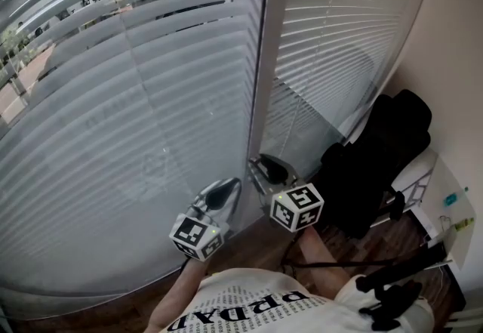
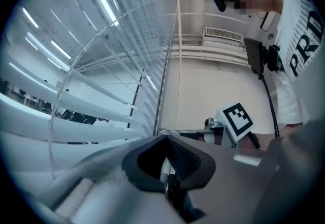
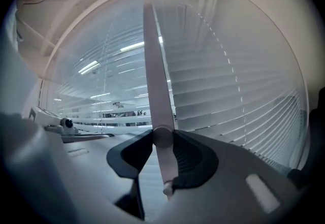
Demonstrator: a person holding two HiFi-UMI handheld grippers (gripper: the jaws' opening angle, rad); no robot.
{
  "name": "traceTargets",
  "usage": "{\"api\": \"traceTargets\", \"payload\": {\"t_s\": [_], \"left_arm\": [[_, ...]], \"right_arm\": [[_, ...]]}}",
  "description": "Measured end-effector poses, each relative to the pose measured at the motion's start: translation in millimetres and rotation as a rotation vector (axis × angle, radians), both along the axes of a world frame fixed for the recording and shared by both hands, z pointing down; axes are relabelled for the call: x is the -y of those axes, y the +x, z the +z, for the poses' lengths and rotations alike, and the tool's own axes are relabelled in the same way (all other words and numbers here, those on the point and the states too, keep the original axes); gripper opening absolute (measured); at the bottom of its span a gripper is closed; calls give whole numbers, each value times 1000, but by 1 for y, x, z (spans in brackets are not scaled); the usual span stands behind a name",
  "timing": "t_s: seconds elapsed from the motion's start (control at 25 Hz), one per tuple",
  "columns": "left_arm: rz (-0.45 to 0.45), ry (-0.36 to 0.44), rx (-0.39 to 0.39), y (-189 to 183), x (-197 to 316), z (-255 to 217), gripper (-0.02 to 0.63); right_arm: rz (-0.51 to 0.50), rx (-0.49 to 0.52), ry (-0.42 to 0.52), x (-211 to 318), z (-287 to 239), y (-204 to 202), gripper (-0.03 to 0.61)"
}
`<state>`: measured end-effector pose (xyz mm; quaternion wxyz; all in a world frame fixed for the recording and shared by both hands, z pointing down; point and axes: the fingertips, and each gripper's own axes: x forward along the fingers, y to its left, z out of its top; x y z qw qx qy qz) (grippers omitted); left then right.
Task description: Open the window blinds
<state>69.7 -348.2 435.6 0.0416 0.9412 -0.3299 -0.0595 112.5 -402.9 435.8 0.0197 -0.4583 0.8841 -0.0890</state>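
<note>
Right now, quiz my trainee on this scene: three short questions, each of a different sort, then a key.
1. True or false: the blinds are pulled up clear of the glass.
2. What stands between the jaws of the right gripper? A) a cord B) the wand C) nothing
3. Fill in: the cube seen in the left gripper view belongs to the ___ gripper.

Key
1. False: they hang down over the window.
2. B: the jaws are closed on the wand.
3. right
</note>
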Motion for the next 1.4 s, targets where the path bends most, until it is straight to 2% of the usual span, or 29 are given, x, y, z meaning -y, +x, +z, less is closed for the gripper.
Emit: {"api": "traceTargets", "payload": {"t_s": [0.52, 0.64, 1.04, 1.24, 1.4], "left_arm": [[-4, -7, -10, -3, 0, -1, -8], [-3, -3, -8, -3, -1, -2, -8], [-10, 3, -7, -5, -2, -2, -8], [-14, 6, -5, -5, -2, -2, -8], [-16, 2, -2, -6, -4, 0, -8]], "right_arm": [[1, -31, -2, 0, 0, -3, 135], [15, -137, 37, 0, -2, -2, 137], [29, -644, 297, -5, -13, -12, 175], [52, -780, 374, -5, -10, -13, 175], [55, -800, 386, -8, -7, -13, 166]]}}
